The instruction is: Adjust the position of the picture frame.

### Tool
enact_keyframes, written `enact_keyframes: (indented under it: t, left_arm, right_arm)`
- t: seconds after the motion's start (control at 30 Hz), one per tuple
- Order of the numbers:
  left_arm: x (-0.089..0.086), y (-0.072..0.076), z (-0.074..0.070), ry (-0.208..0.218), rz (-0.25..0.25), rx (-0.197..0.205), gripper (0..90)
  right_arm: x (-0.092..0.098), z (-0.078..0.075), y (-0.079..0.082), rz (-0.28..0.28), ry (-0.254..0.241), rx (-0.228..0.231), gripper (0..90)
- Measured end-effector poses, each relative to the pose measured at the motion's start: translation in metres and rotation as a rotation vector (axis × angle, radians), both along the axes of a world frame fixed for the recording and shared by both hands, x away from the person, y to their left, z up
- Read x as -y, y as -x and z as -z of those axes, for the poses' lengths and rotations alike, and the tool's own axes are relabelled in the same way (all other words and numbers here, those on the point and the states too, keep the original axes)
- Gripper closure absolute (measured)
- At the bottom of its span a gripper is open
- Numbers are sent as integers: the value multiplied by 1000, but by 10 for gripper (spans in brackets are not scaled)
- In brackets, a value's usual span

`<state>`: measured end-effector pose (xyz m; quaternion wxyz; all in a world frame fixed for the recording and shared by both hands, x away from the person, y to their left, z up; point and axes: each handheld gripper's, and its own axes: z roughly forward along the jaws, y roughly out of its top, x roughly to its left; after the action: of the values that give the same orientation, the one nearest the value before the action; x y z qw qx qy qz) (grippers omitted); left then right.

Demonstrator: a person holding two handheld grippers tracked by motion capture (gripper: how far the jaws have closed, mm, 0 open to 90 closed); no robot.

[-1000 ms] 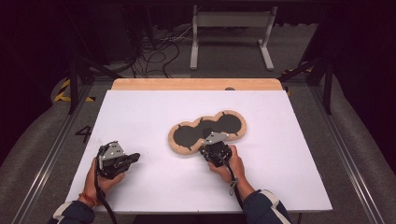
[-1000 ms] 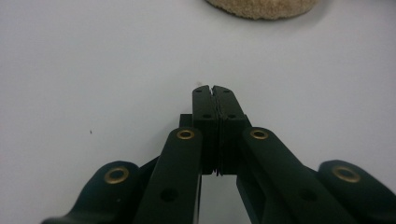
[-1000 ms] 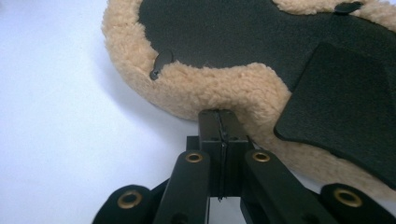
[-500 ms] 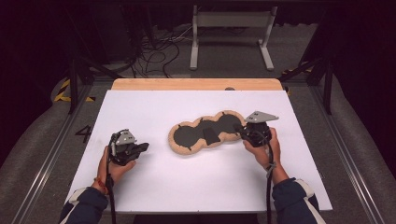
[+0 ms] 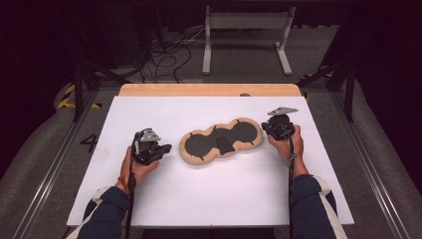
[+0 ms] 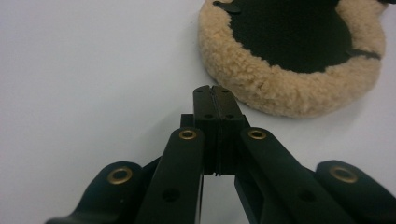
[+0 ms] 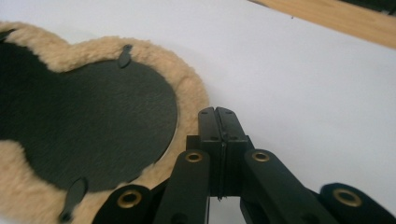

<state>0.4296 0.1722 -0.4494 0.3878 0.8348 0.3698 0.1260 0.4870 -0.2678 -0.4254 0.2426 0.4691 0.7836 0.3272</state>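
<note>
A tan fleece pad [image 5: 221,140] with black leather panels lies flat in the middle of the white table [image 5: 214,194], shaped like joined rounds. My left gripper [image 5: 166,148] sits just off its left end, jaws pressed together with nothing between them. In the left gripper view the shut left gripper [image 6: 215,91] points at the fleece pad's woolly rim [image 6: 280,93], a short gap away. My right gripper [image 5: 264,128] is at the pad's right end, also shut and empty. In the right gripper view the right gripper [image 7: 218,112] lies beside the fleece pad's edge [image 7: 194,100].
A wooden strip [image 5: 209,90] runs along the table's far edge. Beyond it stand a grey metal frame [image 5: 246,22] and loose cables [image 5: 164,52] on the floor. Metal rails [image 5: 47,169] run along both sides of the table.
My right hand swung from the pad's front edge around to its right end. My left hand slid right toward the pad's left end. Both grippers stayed shut.
</note>
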Motion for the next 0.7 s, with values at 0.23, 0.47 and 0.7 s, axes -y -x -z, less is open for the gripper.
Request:
enact_keyframes:
  t: [0.23, 0.47, 0.7]
  left_arm:
    - [2, -12, 10, 8, -35, -46, 897]
    - [9, -15, 15, 5, -31, -50, 890]
    - [12, -16, 14, -5, -8, -45, 882]
  right_arm:
    - [1, 16, -26, 42, -34, -67, 900]
    - [1, 22, -38, -10, -36, -79, 900]
    - [-6, 19, -44, -91, 13, -108, 900]
